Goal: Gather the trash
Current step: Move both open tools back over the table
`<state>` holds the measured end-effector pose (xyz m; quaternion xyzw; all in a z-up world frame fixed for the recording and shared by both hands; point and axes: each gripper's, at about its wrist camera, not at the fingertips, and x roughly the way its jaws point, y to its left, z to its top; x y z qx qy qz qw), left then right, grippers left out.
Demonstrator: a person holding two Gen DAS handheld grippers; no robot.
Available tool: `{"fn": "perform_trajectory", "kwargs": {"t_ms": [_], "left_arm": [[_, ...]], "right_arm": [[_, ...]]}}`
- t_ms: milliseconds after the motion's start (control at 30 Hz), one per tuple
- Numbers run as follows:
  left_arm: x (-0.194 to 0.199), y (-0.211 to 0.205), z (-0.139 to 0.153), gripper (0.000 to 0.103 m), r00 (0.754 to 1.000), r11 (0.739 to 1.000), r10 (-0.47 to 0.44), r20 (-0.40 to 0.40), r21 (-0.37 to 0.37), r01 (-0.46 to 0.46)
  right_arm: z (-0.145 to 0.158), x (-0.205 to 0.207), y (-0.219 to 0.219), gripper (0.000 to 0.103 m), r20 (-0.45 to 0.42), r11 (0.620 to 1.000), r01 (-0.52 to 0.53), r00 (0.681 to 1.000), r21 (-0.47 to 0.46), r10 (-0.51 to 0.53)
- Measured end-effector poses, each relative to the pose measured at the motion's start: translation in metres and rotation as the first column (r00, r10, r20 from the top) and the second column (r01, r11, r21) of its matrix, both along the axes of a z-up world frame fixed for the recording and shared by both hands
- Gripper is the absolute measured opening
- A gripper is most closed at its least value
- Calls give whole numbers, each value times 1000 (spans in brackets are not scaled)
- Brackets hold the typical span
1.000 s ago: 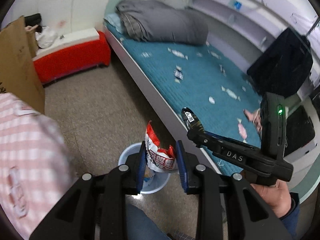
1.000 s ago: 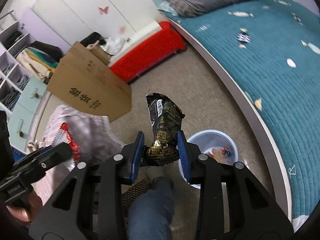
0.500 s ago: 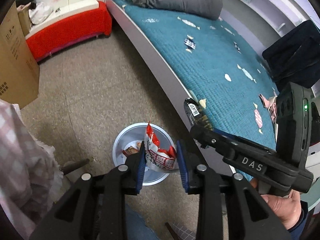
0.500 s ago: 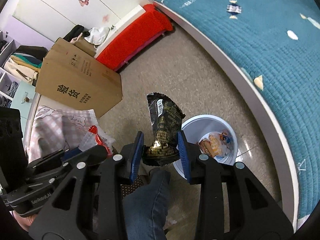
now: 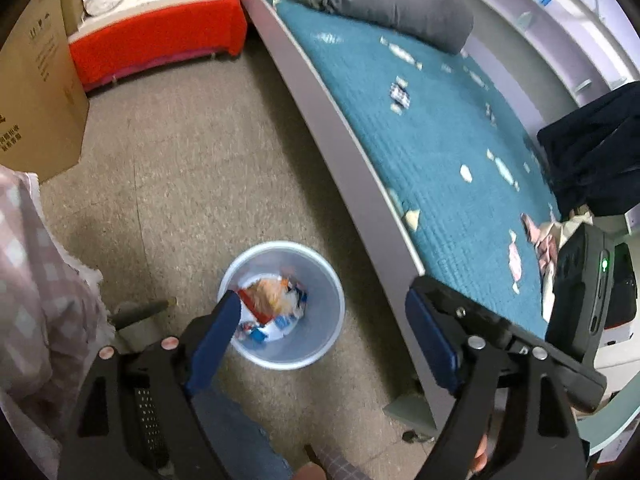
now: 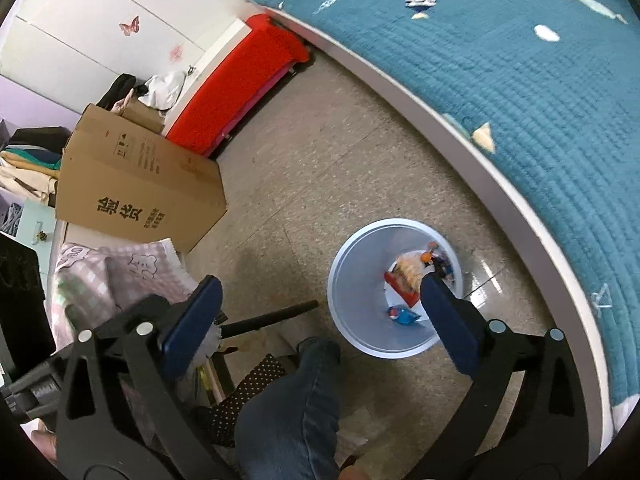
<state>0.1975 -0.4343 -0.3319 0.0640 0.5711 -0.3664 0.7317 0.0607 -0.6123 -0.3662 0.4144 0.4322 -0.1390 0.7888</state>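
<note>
Now both the left gripper (image 5: 324, 332) and right gripper (image 6: 316, 320) are opening, nothing between their jaws. Wrappers (image 5: 272, 308) in the white bin (image 5: 332, 332) look light and crinkly; pinch an edge.

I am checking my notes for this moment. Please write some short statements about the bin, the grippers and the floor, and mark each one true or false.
1. The bin stands on the floor beside the bed. True.
2. The left gripper holds a wrapper. False: nothing is between its opening jaws.
3. Wrappers lie inside the bin. True.
4. The right gripper grips a black bag. False: its jaws are opening, with nothing between them.
5. The cardboard box lies on the bed. False: it is on the floor.
</note>
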Motion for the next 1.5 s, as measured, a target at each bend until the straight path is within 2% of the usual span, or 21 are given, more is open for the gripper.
{"fn": "perform_trajectory", "kwargs": {"t_ms": [100, 333, 567, 733, 867, 967, 1033, 1167, 1300, 1433, 1500], "left_arm": [[-8, 1, 18, 86, 997, 1000, -3, 79, -30, 6], [-23, 21, 67, 90, 985, 996, 7, 173, -90, 9], [-38, 61, 124, 93, 947, 994, 43, 319, -105, -10], [-43, 99, 152, 93, 922, 992, 94, 376, -117, -53], [-47, 137, 170, 93, 889, 986, 141, 436, -141, -88], [-54, 167, 180, 93, 833, 984, 164, 528, -148, -100], [-57, 185, 185, 93, 811, 982, 183, 556, -148, -119], [-56, 221, 194, 93, 794, 970, 242, 558, -159, -184], [-57, 265, 204, 93, 758, 950, 312, 573, -176, -259], [-55, 315, 211, 93, 718, 918, 392, 575, -190, -349], [-53, 340, 211, 93, 699, 896, 434, 568, -193, -400]], "right_arm": [[16, -7, 2, 97, 10, 999, 16, 1000, -32, -16], [62, -15, 18, 97, 82, 997, 26, 996, -77, -20], [111, -10, 49, 97, 139, 990, -7, 990, -143, 27], [142, -4, 80, 97, 174, 982, -44, 982, -185, 77], [163, 1, 104, 97, 203, 975, -75, 972, -210, 118], [178, 9, 127, 97, 210, 964, -113, 963, -241, 166], [185, 13, 140, 97, 212, 957, -138, 958, -255, 195], [198, 24, 172, 97, 217, 939, -192, 941, -286, 259], [216, 38, 213, 97, 222, 908, -256, 914, -330, 339], [226, 53, 255, 97, 218, 870, -327, 880, -368, 422], [229, 65, 280, 97, 211, 842, -376, 852, -387, 478]]}}
